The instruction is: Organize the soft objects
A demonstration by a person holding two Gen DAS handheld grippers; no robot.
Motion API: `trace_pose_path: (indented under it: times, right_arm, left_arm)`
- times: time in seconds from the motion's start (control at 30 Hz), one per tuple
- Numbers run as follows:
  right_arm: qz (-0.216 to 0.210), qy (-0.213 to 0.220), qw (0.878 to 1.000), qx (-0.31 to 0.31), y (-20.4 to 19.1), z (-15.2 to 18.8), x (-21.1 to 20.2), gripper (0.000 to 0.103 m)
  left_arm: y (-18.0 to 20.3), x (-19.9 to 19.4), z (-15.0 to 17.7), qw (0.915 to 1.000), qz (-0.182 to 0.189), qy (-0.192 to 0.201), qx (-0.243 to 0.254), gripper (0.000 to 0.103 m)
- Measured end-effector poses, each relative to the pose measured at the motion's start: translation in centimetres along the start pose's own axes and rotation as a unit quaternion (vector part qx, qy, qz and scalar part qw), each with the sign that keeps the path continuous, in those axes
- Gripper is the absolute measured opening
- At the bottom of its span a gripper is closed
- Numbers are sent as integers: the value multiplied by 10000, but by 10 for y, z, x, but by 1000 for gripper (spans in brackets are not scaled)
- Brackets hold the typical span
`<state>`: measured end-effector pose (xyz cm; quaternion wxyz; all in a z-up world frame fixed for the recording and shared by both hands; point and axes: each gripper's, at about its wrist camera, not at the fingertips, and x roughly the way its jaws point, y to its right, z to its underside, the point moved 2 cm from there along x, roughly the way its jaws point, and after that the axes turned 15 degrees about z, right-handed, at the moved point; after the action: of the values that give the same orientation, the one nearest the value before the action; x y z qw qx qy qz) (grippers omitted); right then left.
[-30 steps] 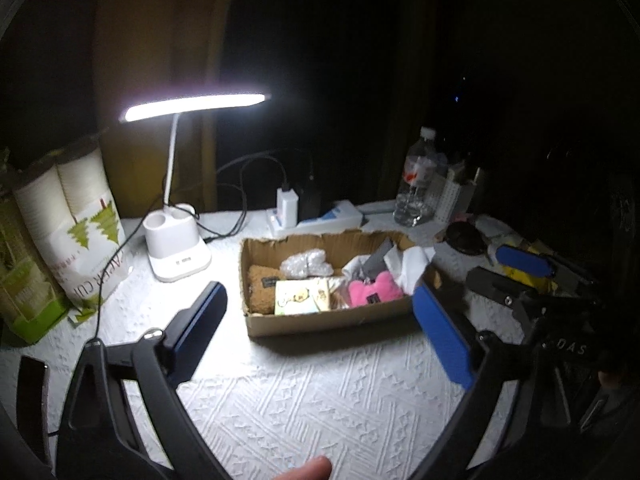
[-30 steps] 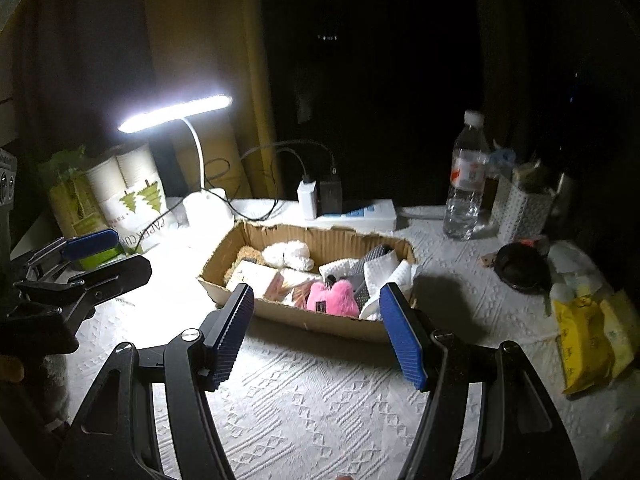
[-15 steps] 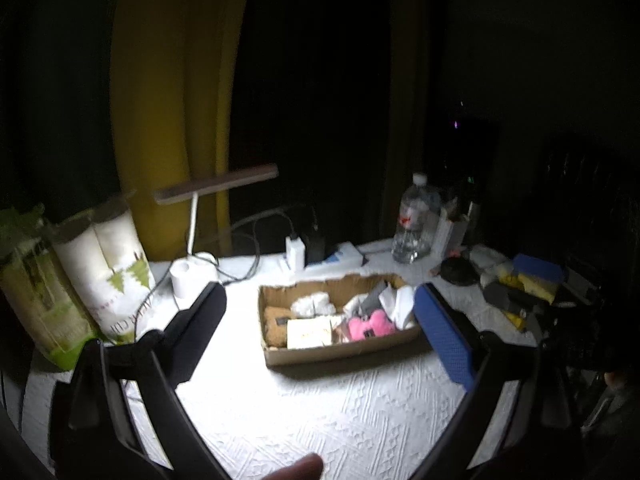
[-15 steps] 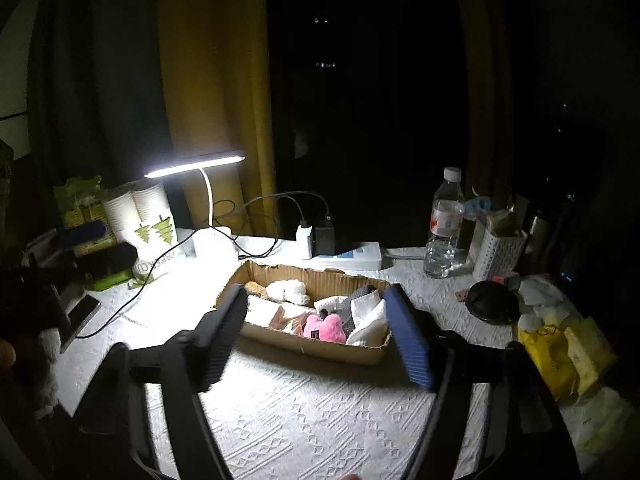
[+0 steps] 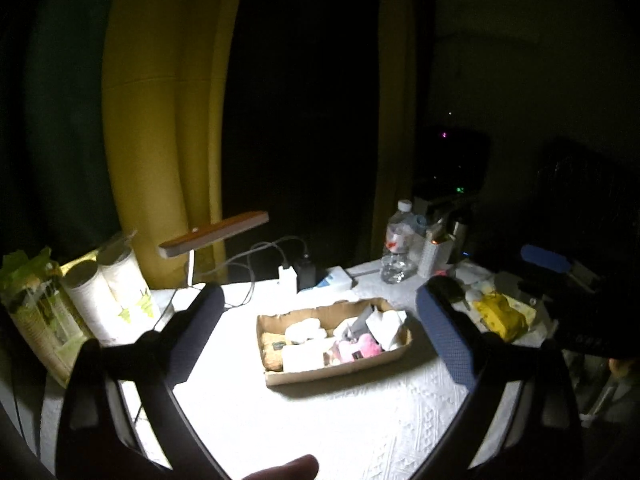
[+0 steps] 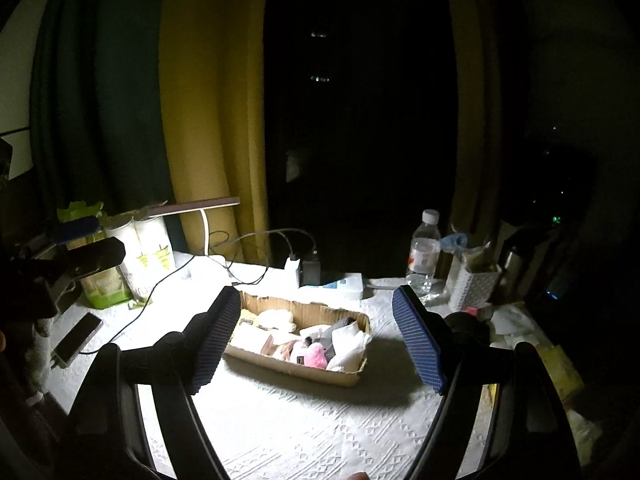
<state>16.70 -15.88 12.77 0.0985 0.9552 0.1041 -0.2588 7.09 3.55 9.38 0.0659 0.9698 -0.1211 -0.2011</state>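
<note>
Retreating upward: left claw (image 5: 316, 336) and right claw (image 6: 316, 340), both wide open, empty; cardboard box (image 6: 296, 368) of soft items now farther off, sorting seemingly finished.

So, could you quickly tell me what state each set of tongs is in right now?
Left tongs: open, holding nothing.
Right tongs: open, holding nothing.
</note>
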Motion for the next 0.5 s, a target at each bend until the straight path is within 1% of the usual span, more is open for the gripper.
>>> trace_pose_path:
  times: [0.5]
  right_arm:
    - [-31, 12, 9999, 99, 9, -4, 4, 81]
  left_arm:
    - [3, 0, -7, 9999, -87, 52, 111, 98]
